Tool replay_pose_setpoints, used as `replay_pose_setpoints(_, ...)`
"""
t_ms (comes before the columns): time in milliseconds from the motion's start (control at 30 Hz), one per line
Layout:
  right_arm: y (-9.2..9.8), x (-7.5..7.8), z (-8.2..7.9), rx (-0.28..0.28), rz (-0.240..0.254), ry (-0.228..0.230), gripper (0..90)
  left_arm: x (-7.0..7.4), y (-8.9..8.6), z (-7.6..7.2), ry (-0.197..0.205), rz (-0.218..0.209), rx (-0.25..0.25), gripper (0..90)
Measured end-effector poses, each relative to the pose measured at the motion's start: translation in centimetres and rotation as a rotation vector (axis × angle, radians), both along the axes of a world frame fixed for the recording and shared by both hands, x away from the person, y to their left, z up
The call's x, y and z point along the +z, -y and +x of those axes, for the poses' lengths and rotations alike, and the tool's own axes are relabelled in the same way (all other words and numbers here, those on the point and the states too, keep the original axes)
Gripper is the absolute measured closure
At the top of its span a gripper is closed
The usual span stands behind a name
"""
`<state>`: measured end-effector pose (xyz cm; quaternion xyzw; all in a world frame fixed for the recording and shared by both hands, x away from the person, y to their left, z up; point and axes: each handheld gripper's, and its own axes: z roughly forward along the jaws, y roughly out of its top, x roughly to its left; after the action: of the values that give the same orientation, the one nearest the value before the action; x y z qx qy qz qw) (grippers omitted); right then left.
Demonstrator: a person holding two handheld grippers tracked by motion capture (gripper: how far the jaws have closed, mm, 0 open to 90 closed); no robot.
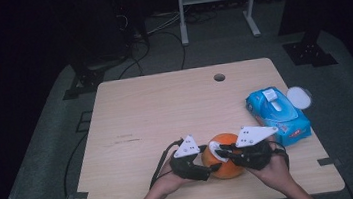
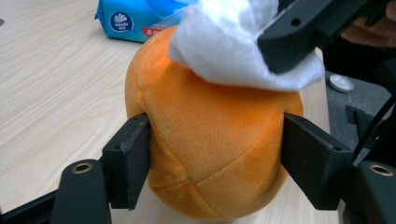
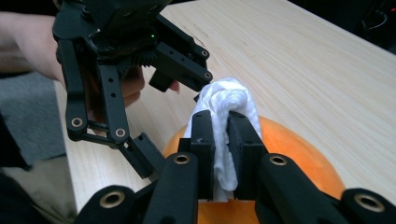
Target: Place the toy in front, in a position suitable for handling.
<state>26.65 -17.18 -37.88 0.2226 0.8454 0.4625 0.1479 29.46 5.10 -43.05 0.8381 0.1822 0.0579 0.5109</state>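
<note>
An orange plush ball (image 1: pixel 225 157) rests on the wooden table (image 1: pixel 165 111) near its front edge. My left gripper (image 2: pixel 215 158) is shut on the plush ball (image 2: pixel 210 144), one jaw pressed into each side. My right gripper (image 3: pixel 222 140) is shut on a crumpled white tissue (image 3: pixel 229 107), which lies against the top of the ball (image 3: pixel 289 144). In the left gripper view the tissue (image 2: pixel 233 46) covers the ball's upper right, with a black jaw of the right gripper over it. In the high view the left gripper (image 1: pixel 203 164) and the right gripper (image 1: pixel 220 151) meet at the ball.
A blue pack of tissues (image 1: pixel 278 114) lies at the table's right edge, with a white round lid (image 1: pixel 299 97) beside it. A cable hole (image 1: pixel 219 77) sits near the table's far edge. Stands and cables occupy the dark floor behind the table.
</note>
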Motion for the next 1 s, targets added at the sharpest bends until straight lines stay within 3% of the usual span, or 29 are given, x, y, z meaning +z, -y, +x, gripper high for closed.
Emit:
replay_pose_setpoints(100, 0.8, 0.2, 0.3, -0.019, 0.004, 0.005, 80.9, -0.1, -0.1, 0.1, 0.001, 0.001, 0.001, 29.8)
replay_pose_setpoints(200, 2.4, 0.0, 1.1, -0.073, 0.007, -0.001, 80.9, -0.2, -0.3, 0.3, -0.005, 0.001, 0.000, 29.7)
replay_pose_setpoints(300, 4.0, -0.7, 1.7, -0.120, 0.015, -0.033, 80.9, -0.3, -0.4, 0.5, -0.023, -0.007, -0.001, 27.6)
replay_pose_setpoints(367, 4.4, -1.1, 1.9, -0.118, 0.023, -0.055, 81.0, -0.3, -0.5, 0.8, -0.059, -0.026, 0.002, 21.7)
replay_pose_setpoints(467, 4.0, -1.1, 1.7, -0.078, 0.017, -0.058, 80.9, -0.7, -0.8, 1.6, -0.153, -0.063, 0.016, 12.4)
replay_pose_setpoints(500, 3.8, -1.2, 1.6, -0.066, 0.014, -0.062, 80.9, -0.9, -0.9, 1.8, -0.185, -0.076, 0.016, 11.5)
replay_pose_setpoints(567, 3.2, -1.3, 1.4, -0.053, 0.003, -0.057, 80.9, -1.2, -1.0, 2.0, -0.202, -0.082, -0.001, 13.7)
replay_pose_setpoints(700, 2.5, -1.2, 1.2, -0.055, -0.001, -0.043, 80.9, -0.9, -1.1, 1.6, -0.145, -0.085, -0.011, 29.8)
replay_pose_setpoints(800, 2.5, -0.9, 1.2, -0.051, 0.019, -0.045, 80.8, -0.6, -1.2, 1.6, -0.094, -0.079, -0.012, 34.2)
replay_pose_setpoints(900, 2.6, -0.6, 1.2, -0.050, 0.034, -0.039, 80.8, 0.1, -1.2, 1.2, 0.026, -0.043, -0.007, 36.2)
replay_pose_setpoints(1000, 2.5, -0.6, 1.3, -0.041, 0.045, -0.040, 80.8, 0.4, -1.1, 0.6, 0.157, 0.033, -0.005, 36.0)
